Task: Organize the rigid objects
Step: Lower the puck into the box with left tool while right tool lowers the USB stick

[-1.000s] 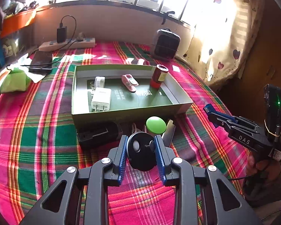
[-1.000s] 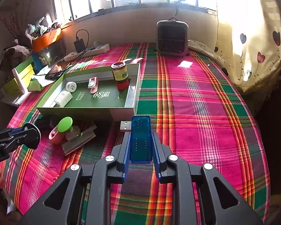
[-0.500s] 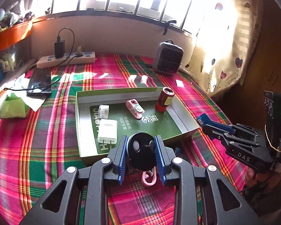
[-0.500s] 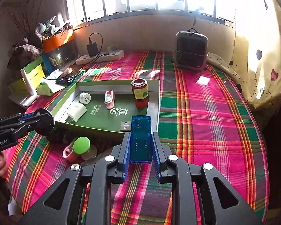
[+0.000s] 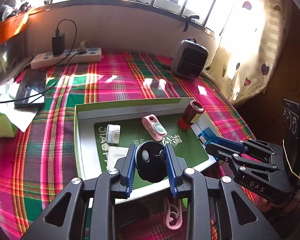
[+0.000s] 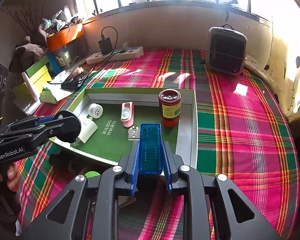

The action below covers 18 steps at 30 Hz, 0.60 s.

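Both my grippers loaded, held over the green tray.

My left gripper (image 5: 150, 160) is clamped on a black round disc (image 5: 151, 161), which sits between the blue pads above the near edge of the tray (image 5: 130, 103). My right gripper (image 6: 150, 158) grips a blue USB dongle (image 6: 150, 146), its plug pointing left over the tray's right side, near the upright red jar (image 6: 169, 107). Both point toward the window.

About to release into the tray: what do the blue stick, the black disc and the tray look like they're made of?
Blue stick: translucent glossy plastic, dots show through, with a metal plug.
Black disc: seemingly matte hard plastic with a white spot; uncertain.
Tray: looks like cardboard, thin folded walls, pale inside, with a printed green floor.
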Each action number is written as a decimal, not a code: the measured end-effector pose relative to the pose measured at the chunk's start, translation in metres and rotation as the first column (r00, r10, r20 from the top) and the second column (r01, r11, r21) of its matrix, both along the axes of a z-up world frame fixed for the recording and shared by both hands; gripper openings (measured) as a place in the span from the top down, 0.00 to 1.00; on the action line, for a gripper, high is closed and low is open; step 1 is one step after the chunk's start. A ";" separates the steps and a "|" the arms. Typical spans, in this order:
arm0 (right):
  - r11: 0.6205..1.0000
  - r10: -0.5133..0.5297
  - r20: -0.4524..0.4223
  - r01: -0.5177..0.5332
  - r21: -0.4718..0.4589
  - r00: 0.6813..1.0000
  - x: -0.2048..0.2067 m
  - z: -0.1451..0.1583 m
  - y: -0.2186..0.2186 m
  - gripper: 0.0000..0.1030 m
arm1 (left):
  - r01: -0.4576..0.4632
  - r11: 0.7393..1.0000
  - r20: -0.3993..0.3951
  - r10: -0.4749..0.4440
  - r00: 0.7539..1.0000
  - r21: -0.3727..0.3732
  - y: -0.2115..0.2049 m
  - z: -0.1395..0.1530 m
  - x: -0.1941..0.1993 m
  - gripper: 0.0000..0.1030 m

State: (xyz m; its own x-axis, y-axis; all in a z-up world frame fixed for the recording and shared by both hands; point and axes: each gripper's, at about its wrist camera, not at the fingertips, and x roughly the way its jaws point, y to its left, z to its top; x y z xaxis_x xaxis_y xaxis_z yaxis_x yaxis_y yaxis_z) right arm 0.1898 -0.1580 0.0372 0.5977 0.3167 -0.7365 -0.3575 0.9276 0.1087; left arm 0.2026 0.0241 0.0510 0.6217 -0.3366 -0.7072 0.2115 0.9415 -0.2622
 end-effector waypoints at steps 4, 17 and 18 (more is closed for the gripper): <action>1.000 0.006 -0.019 -0.006 -0.003 1.000 0.011 -0.006 0.006 0.78 | 0.008 1.000 0.012 -0.008 1.000 0.023 -0.006 -0.001 0.012 0.73; 0.999 0.002 -0.041 -0.004 -0.035 0.999 0.026 -0.022 0.013 0.78 | 0.015 0.999 -0.044 -0.014 0.999 0.038 -0.014 -0.023 0.038 0.73; 0.999 0.003 -0.041 -0.005 -0.037 0.999 0.027 -0.022 0.013 0.78 | 0.014 0.999 -0.049 -0.012 0.999 0.040 -0.014 -0.024 0.040 0.73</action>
State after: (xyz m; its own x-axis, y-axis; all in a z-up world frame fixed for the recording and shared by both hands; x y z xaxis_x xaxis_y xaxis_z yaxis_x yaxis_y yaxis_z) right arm 0.2167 -0.1446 0.0153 0.5656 0.2910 -0.7717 -0.3574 0.9297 0.0887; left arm 0.2422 0.0101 0.0266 0.5818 -0.3146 -0.7500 0.2114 0.9490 -0.2341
